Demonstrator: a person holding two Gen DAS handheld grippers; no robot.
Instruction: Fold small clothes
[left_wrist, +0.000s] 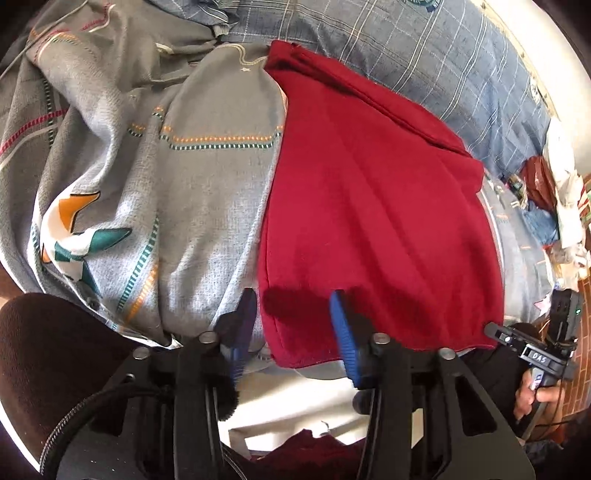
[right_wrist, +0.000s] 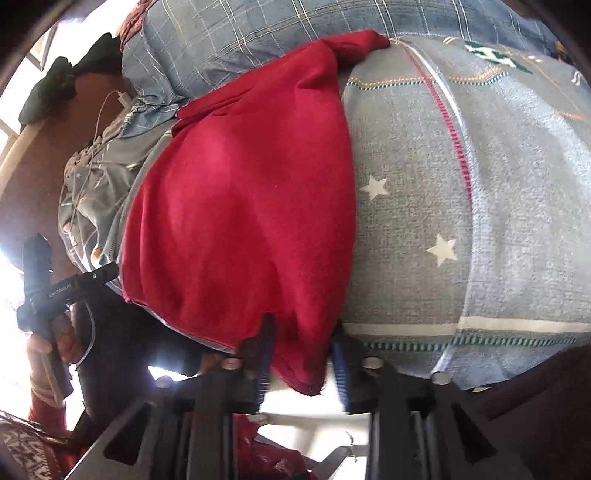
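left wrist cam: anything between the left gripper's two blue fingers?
Yes: the near hem corner of the red knit garment lies between the open left gripper fingers, over grey patterned bedsheet.

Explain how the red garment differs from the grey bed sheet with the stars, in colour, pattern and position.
Colour: the red garment is one deep red; the grey bed sheet is pale grey.
Pattern: the garment is plain; the sheet bears white stars and dotted coloured lines.
Position: the garment lies on top of the sheet, its near hem hanging over the edge, and the sheet extends beyond it on both sides.
Shared: both are soft cloth with shallow creases.
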